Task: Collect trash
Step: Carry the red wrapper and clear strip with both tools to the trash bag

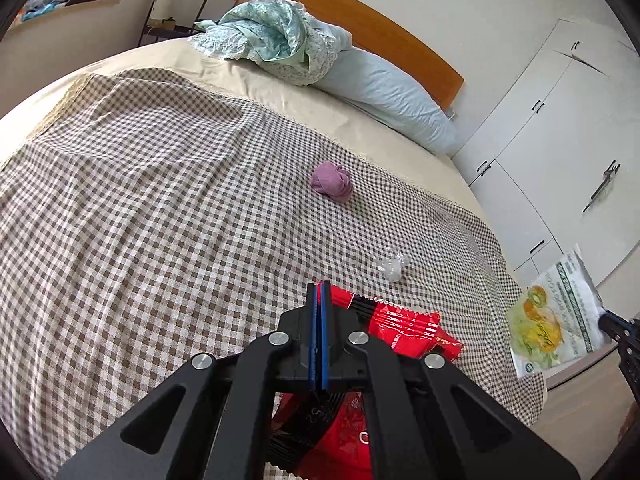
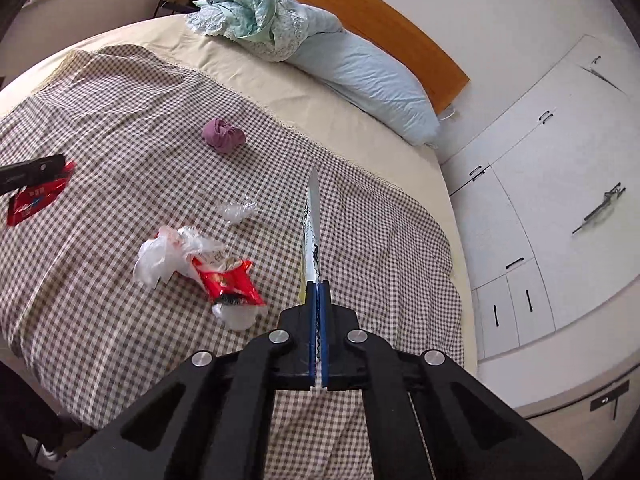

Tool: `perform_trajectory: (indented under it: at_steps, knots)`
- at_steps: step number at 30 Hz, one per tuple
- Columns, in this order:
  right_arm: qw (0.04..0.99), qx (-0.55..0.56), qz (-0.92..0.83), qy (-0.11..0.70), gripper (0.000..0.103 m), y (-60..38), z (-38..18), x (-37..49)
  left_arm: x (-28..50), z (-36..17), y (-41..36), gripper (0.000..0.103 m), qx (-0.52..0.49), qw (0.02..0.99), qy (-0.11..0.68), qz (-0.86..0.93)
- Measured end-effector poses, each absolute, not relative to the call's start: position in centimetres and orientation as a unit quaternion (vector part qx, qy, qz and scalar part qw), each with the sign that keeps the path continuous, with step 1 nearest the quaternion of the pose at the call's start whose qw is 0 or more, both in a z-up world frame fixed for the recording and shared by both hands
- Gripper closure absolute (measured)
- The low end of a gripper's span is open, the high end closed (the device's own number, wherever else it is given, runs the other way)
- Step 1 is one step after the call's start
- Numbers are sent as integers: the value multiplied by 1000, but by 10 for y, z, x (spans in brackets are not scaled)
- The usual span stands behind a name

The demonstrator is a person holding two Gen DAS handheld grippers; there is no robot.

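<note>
My left gripper (image 1: 319, 286) is shut on a red snack wrapper (image 1: 400, 328), held just above the checked bedspread (image 1: 160, 200). In the right wrist view it shows at the far left (image 2: 60, 166) with the red wrapper (image 2: 36, 200) hanging from it. My right gripper (image 2: 319, 286) is shut on a green and white snack bag (image 2: 312, 232), seen edge-on; in the left wrist view that bag (image 1: 552, 316) hangs past the bed's corner. On the bedspread lie a white plastic bag (image 2: 168, 256), a red wrapper on a white cup (image 2: 228, 284) and a crumpled clear film (image 2: 238, 210).
A purple balled cloth (image 2: 222, 134) sits mid-bed. A pale blue pillow (image 2: 368, 76) and a green lace blanket (image 2: 248, 12) lie by the wooden headboard (image 2: 400, 28). White wardrobe doors (image 2: 540, 200) stand right of the bed. A black shelf stand (image 1: 180, 12) is at the far corner.
</note>
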State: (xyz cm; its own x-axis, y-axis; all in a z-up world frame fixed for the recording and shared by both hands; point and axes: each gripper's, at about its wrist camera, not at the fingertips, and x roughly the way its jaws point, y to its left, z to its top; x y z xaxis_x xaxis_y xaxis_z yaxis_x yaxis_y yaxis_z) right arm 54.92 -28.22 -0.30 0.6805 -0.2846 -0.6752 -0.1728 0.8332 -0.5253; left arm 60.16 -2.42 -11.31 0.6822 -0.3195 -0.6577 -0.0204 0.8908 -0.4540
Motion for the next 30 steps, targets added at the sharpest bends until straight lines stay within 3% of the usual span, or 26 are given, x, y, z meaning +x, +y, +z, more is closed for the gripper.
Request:
perform_trajectory:
  at_steps: [5, 10, 21, 30]
  knots:
    - [880, -257, -20, 400, 102, -314, -9, 452, 583, -102, -46, 103, -185, 897, 387, -106]
    - [873, -226, -8, 433, 102, -346, -50, 364, 558, -87, -74, 103, -165, 896, 385, -150]
    - [826, -133, 15, 548, 102, -415, -214, 264, 434, -94, -190, 103, -61, 851, 427, -299]
    - [777, -97, 16, 622, 102, -450, -350, 241, 394, -121, -268, 103, -8, 811, 469, -350]
